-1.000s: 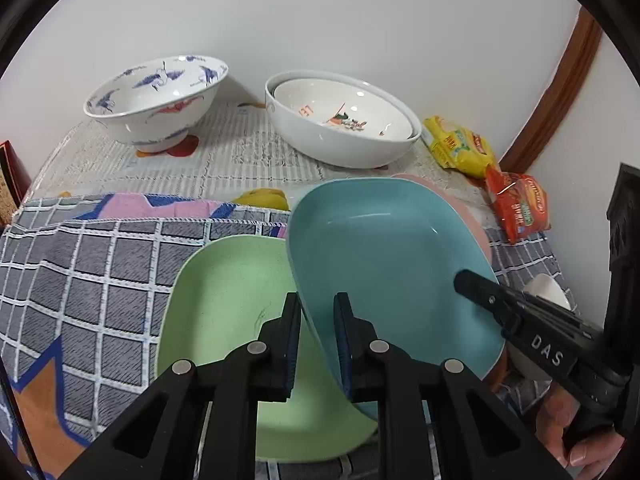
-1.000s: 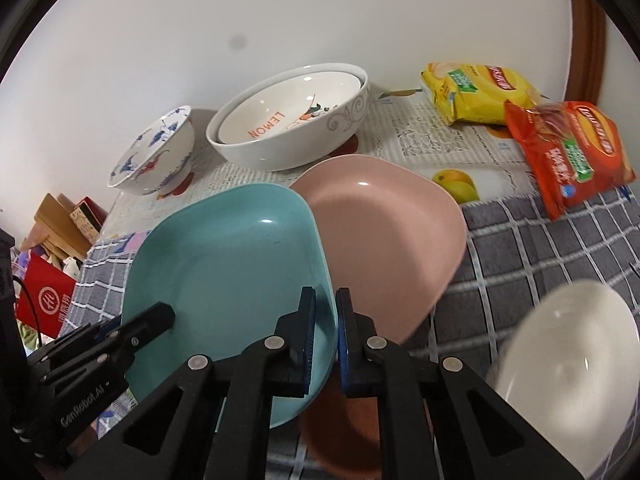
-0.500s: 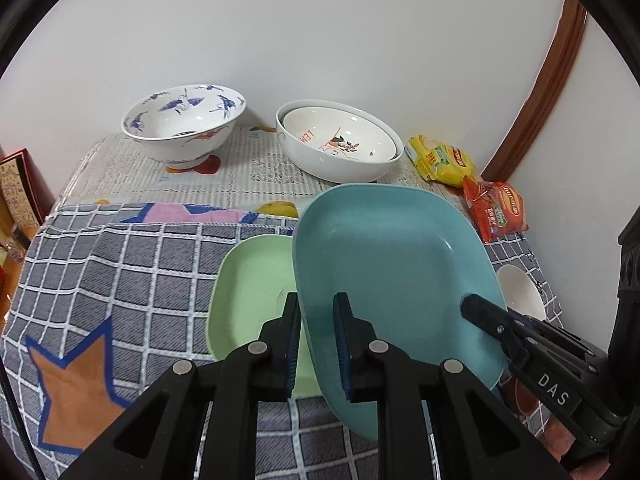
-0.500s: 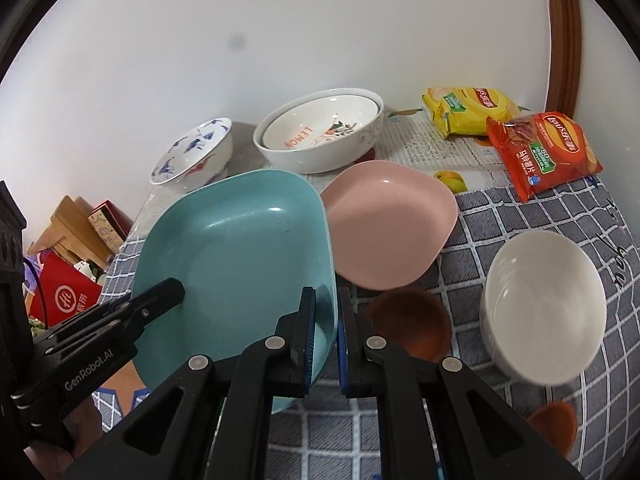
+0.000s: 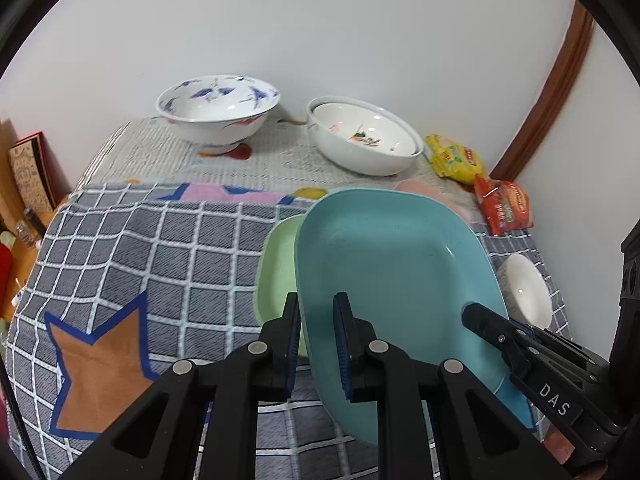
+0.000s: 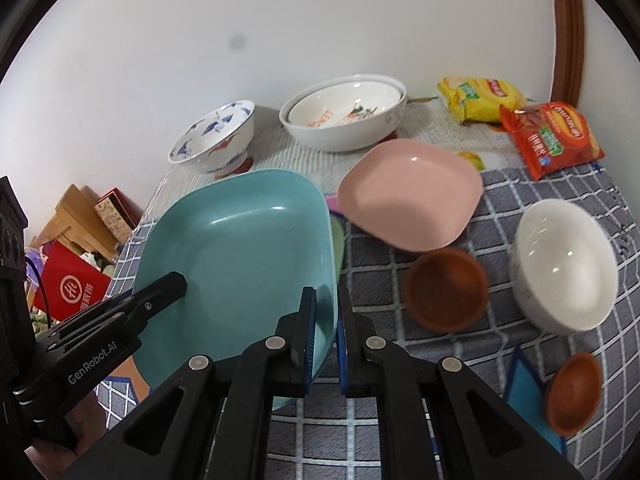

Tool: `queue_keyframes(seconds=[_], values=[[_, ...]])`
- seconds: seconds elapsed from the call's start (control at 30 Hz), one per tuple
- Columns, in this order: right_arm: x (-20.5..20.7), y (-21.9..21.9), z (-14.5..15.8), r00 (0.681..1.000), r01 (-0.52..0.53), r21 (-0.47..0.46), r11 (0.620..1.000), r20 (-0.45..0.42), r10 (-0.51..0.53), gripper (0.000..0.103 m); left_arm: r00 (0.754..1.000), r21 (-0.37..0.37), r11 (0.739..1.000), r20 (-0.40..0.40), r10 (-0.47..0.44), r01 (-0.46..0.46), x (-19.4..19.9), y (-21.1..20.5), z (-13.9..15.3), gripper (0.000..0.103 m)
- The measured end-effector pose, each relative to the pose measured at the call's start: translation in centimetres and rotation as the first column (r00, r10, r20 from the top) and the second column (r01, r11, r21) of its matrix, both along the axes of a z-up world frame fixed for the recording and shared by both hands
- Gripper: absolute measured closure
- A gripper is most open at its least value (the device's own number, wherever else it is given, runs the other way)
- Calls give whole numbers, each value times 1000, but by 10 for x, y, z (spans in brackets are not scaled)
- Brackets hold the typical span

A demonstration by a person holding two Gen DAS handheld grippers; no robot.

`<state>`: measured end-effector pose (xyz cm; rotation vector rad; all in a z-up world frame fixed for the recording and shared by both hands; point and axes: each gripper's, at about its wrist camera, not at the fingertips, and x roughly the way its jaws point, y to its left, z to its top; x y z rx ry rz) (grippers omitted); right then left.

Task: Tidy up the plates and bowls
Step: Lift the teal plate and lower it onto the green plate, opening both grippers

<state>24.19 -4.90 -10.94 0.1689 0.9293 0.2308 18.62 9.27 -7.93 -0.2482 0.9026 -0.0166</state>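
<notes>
While both tools (image 5: 317, 344) (image 6: 326, 336) clamp it — teal plate (image 5: 392, 264) tilts.

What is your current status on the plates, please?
Left gripper and right gripper both shut on teal plate, held tilted above green plate. Pink plate beside; nothing blocking.

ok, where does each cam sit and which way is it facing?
Left wrist: on the left gripper, looking along its fingers over the teal plate it clamps, toward the wall; the right gripper shows at right.
Right wrist: on the right gripper, facing the same wall, clamped on the plate's other edge; the left gripper shows at left.
Shared: teal plate, pink plate, white bowl.
</notes>
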Motion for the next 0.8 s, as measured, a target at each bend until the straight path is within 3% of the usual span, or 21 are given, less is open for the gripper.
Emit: queue_keyframes(seconds=[0.33, 0.8], values=[[5, 28, -30, 997, -40, -2, 999, -64, 40, 94, 997, 3, 999, -58, 41, -41, -1, 27, -27, 87], [26, 26, -46, 996, -23, -24, 999, -90, 21, 94, 996, -13, 999, -82, 31, -33, 28, 24, -45, 87]])
